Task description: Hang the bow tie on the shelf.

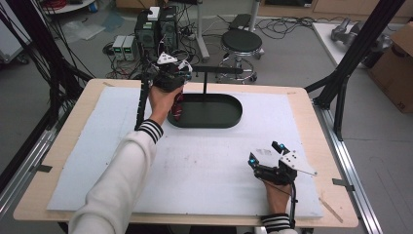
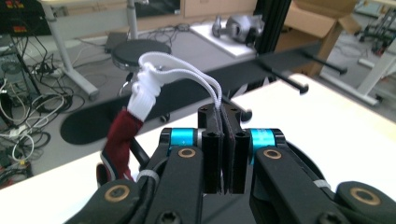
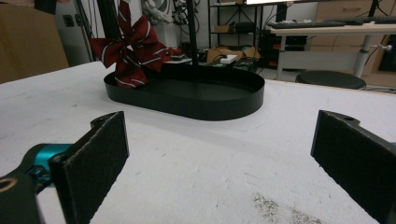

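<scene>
Left hand-held gripper [image 1: 176,78] is raised over the left end of the black oval tray [image 1: 229,119], jaws pressed together on a white elastic cord [image 2: 205,84]. The cord loops up and left from the jaws to a white band, and a dark red striped bow tie [image 2: 119,142] hangs from it just left of and below the jaws. From the right gripper view the bow tie [image 3: 131,49] dangles at the tray's [image 3: 196,107] far left end, its lower tip at or just inside the rim; contact cannot be told. A thin black upright post [image 3: 190,37] rises from the tray, with a crossbar [image 1: 219,70] on top.

Right hand-held gripper [image 1: 272,163] sits low over the white mat [image 1: 204,161] on the counter [image 1: 311,112], well apart from the tray, jaws spread wide and empty. Tray lies ahead of its jaws. Right hand [image 1: 277,195] holds it from below, striped cuff showing.
</scene>
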Motion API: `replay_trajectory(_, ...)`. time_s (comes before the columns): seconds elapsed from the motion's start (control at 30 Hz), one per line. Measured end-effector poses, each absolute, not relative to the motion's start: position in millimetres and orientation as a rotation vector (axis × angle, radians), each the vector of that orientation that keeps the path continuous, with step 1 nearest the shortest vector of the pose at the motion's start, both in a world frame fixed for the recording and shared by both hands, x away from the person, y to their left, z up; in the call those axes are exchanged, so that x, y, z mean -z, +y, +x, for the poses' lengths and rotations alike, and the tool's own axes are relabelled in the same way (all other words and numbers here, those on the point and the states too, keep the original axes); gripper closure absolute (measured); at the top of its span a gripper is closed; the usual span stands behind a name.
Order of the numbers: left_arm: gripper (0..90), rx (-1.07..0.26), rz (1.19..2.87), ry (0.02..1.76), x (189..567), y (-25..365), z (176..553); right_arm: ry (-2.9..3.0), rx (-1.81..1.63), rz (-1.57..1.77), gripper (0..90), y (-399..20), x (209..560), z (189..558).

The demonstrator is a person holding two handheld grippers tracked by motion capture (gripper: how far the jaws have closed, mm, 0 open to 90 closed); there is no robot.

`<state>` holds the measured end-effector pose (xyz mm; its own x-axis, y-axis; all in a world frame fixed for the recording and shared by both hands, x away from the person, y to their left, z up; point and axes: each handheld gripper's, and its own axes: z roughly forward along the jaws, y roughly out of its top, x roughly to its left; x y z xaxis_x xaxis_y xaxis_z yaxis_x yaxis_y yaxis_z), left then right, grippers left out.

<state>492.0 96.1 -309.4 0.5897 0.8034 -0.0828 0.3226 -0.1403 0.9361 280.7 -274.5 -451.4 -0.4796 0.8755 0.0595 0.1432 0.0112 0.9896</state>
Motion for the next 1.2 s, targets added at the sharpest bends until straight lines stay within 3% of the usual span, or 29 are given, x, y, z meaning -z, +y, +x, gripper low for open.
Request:
replay_trajectory(0.23, 86.4, -0.549, 1.749, 0.93, 312, 96, 489, 1.678, -1.523, 1.056, 3.1, -274, 451, 280)
replay_trajectory(0.5, 79.1, -0.514, 1.782, 0.921, 315, 98, 487, 1.679, -1.52, 1.049, 3.1, -274, 451, 281)
replay_trajectory(0.8, 66.2, -0.48, 1.791, 0.921, 318, 99, 488, 1.678, -1.523, 1.053, 3.1, -274, 451, 280)
replay_trajectory(0.83, 59.7, -0.477, 1.802, 0.925, 319, 99, 489, 1.678, -1.521, 1.048, 3.1, -274, 451, 280)
replay_trajectory(1.07, 51.4, -0.445, 1.815, 0.93, 325, 98, 488, 1.679, -1.521, 1.048, 3.1, -274, 451, 280)
replay_trajectory(1.1, 46.3, -0.446, 1.817, 0.929, 325, 97, 487, 1.679, -1.522, 1.047, 3.1, -274, 451, 280)
replay_trajectory(1.2, 42.3, -0.423, 1.826, 0.902, 325, 98, 487, 1.68, -1.522, 1.049, 3.1, -274, 451, 280)
